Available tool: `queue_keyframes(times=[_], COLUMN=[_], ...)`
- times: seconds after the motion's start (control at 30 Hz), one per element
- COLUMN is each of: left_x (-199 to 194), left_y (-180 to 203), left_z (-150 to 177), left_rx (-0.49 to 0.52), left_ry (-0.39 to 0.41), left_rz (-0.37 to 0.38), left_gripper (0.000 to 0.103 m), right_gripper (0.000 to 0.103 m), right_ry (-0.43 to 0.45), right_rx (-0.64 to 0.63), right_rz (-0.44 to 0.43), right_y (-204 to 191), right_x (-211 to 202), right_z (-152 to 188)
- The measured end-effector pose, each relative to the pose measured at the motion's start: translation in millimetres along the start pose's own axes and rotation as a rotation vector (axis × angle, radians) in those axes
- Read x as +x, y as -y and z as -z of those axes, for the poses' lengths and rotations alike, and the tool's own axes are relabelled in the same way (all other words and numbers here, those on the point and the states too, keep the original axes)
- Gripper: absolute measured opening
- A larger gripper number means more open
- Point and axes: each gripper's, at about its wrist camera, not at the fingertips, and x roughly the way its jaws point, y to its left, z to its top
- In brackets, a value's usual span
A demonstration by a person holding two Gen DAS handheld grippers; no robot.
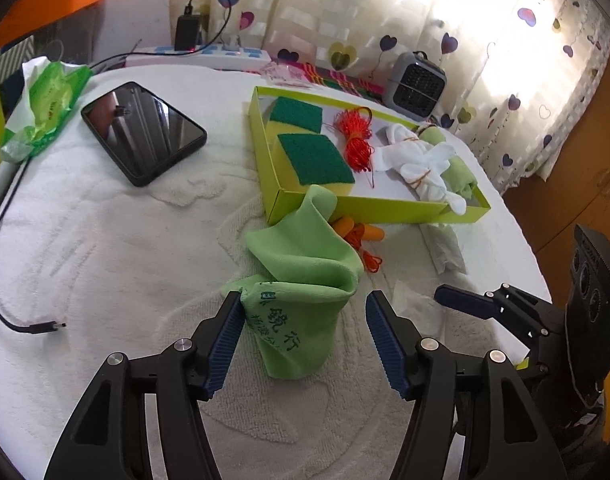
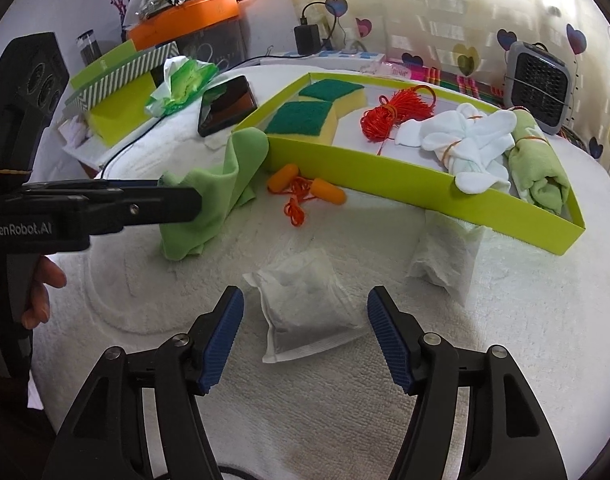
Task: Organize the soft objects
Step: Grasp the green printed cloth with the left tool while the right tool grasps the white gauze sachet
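Observation:
A lime-green box (image 1: 369,202) (image 2: 389,178) on the white towel holds two green-topped sponges (image 1: 315,152), a red cord bundle (image 1: 355,136), white socks (image 1: 417,164) and a rolled green cloth (image 2: 539,168). A loose green cloth (image 1: 305,276) (image 2: 209,200) lies crumpled before the box. My left gripper (image 1: 303,320) is open around its near end. My right gripper (image 2: 303,318) is open, with a white sachet (image 2: 309,312) between its fingers. Orange corded earplugs (image 2: 305,192) lie by the box wall. A folded white tissue (image 2: 449,256) lies to the right.
A black phone (image 1: 145,132), a green wipes pack (image 1: 45,108) and a loose cable end (image 1: 41,326) lie at the left. A small grey fan (image 1: 415,84) and a power strip (image 1: 209,56) stand at the back. A striped box (image 2: 117,92) sits at the far left.

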Motion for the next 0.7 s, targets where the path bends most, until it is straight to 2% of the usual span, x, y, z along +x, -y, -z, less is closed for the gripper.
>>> queue_keyframes(times=[0.23,0.63,0.7], left_x=[9.9,15.3,15.6], left_y=[-2.2,-6.4,-6.8], left_z=[-3.1,-6.3,-6.2], left_rx=[-0.012,-0.032,-0.033], left_ry=[-0.004,0.009,0.011], left_rz=[-0.043,-0.054,-0.056], left_gripper=[0.063,0.062,0.060], right_gripper=[0.065,0.065,0.060], right_ry=[-0.001,0.004,0.007], right_rx=[-0.004,-0.018,-0.017], right_rz=[0.024,0.039,0.047], right_y=[-1.2,-3.3,-2.4], right_x=[1.2,1.5,0.8], right_z=[-0.7,0.2,0.8])
